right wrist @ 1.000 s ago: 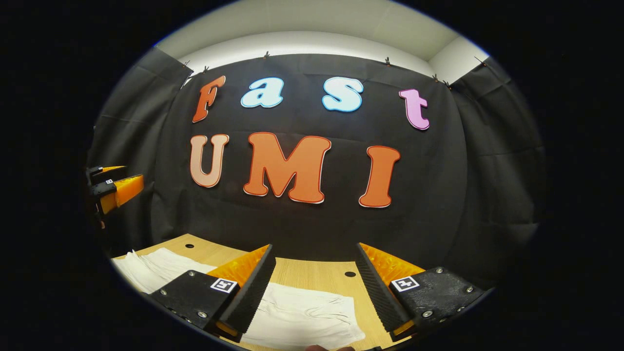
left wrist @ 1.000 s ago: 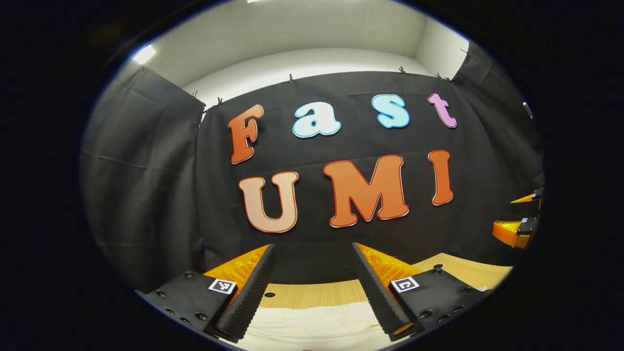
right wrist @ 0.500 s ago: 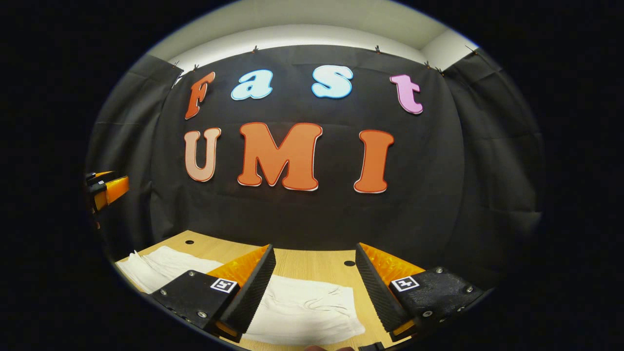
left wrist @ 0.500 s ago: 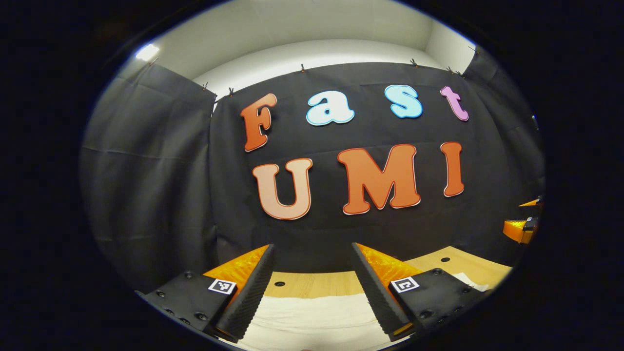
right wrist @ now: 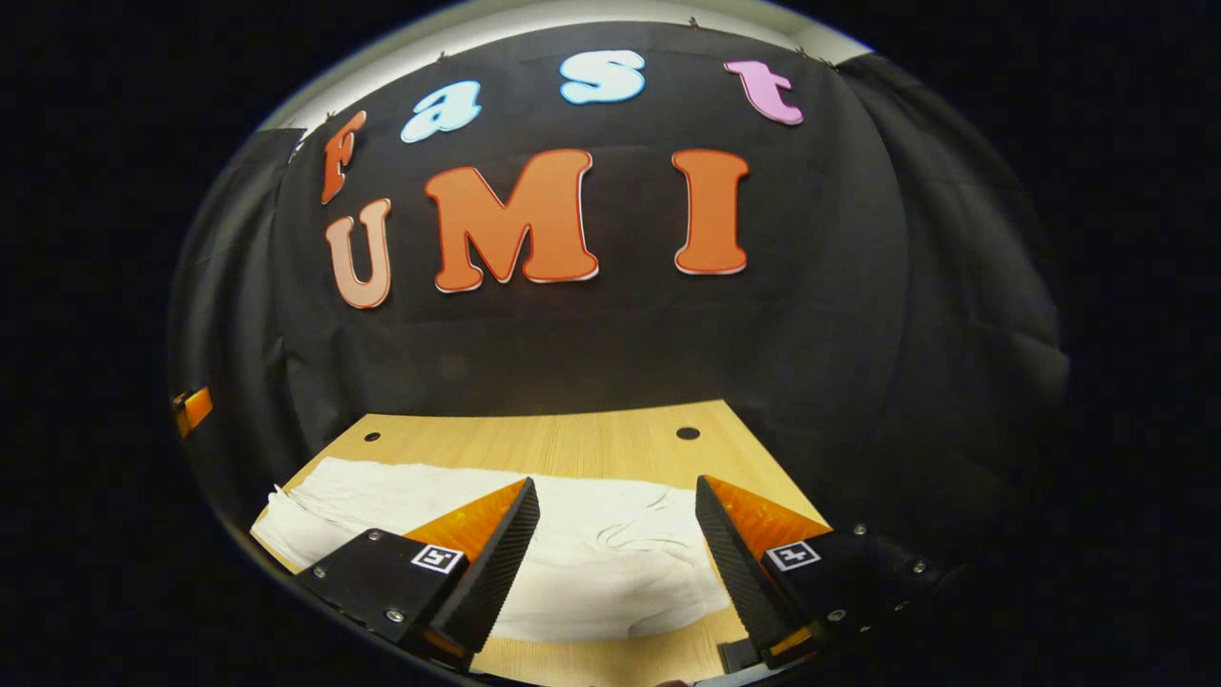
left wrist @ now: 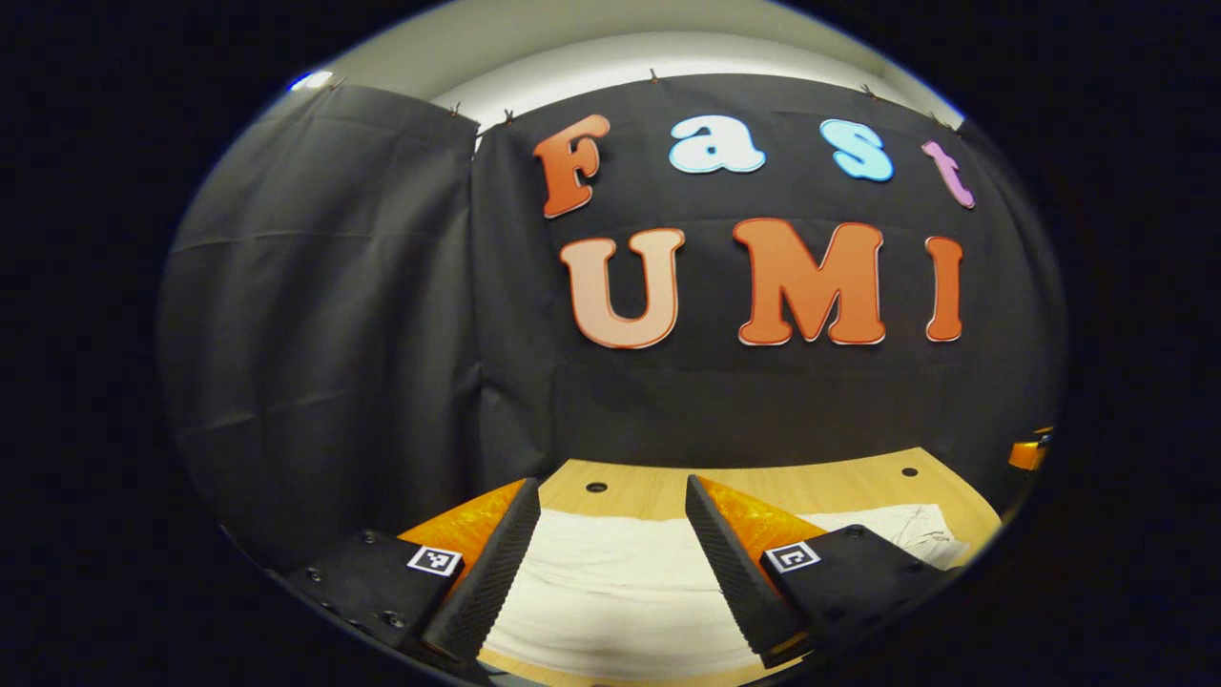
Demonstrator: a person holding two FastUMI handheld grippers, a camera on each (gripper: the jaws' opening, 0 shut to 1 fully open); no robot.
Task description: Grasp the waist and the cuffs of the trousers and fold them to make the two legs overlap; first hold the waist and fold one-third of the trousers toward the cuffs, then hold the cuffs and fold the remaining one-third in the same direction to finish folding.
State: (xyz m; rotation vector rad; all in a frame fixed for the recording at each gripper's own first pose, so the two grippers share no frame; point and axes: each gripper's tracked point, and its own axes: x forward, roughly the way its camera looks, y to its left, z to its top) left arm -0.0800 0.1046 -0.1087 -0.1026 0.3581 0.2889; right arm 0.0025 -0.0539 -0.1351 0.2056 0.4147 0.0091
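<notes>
- Both grippers, left (left wrist: 610,563) and right (right wrist: 615,563), have tipped down toward the table (right wrist: 572,444), jaws spread, holding nothing.
- Trousers (right wrist: 591,563) lie flat under them now; no grasp yet, folding not begun.

I've got the left two-finger handheld gripper (left wrist: 610,563) w/ jaws spread wide, nothing between the fingers, and the right two-finger handheld gripper (right wrist: 615,563) likewise wide apart, empty, both angled fwd and slightly down.
</notes>
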